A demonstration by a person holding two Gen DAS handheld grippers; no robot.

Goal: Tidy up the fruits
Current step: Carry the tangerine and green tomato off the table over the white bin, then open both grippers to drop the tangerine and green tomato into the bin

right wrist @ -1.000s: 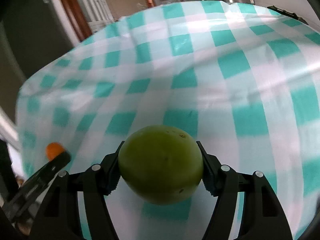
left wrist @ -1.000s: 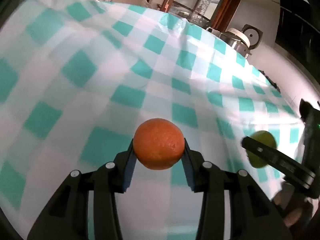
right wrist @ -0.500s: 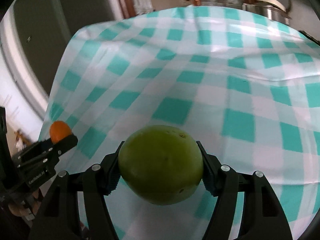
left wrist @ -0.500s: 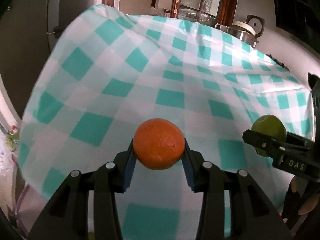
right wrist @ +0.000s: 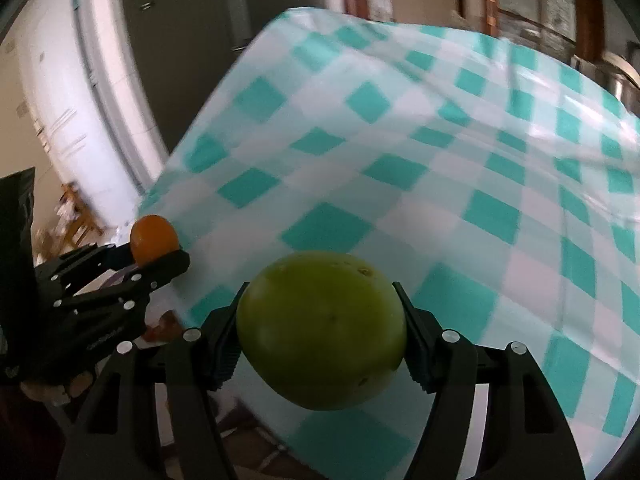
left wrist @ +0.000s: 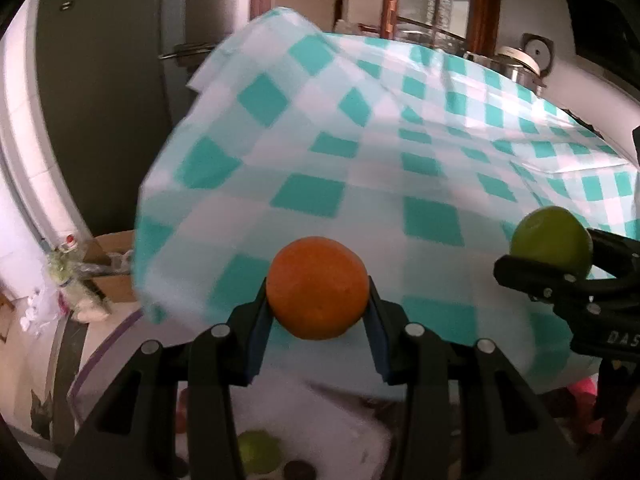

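An orange (left wrist: 317,287) sits clamped between the blue pads of my left gripper (left wrist: 317,320), which is shut on it above the near left corner of the table. My right gripper (right wrist: 320,340) is shut on a large green fruit (right wrist: 322,334). In the left wrist view the green fruit (left wrist: 550,240) and the right gripper's black fingers (left wrist: 560,280) show at the right. The right wrist view has the orange (right wrist: 154,244) and the left gripper (right wrist: 160,256) at its left edge. Another green fruit (left wrist: 256,454) lies low down, below the table edge, half hidden by my left fingers.
A teal and white checked tablecloth (left wrist: 400,152) covers the table; its near left corner hangs beside a dark door (left wrist: 100,100). Below lie a white surface (left wrist: 312,420), a cardboard box (left wrist: 108,268) and bags. Metal pots (left wrist: 520,64) stand at the far right.
Both grippers have drawn back toward the table's near left corner with their fruits still held. The table edge, the floor clutter and a low green fruit have come into view.
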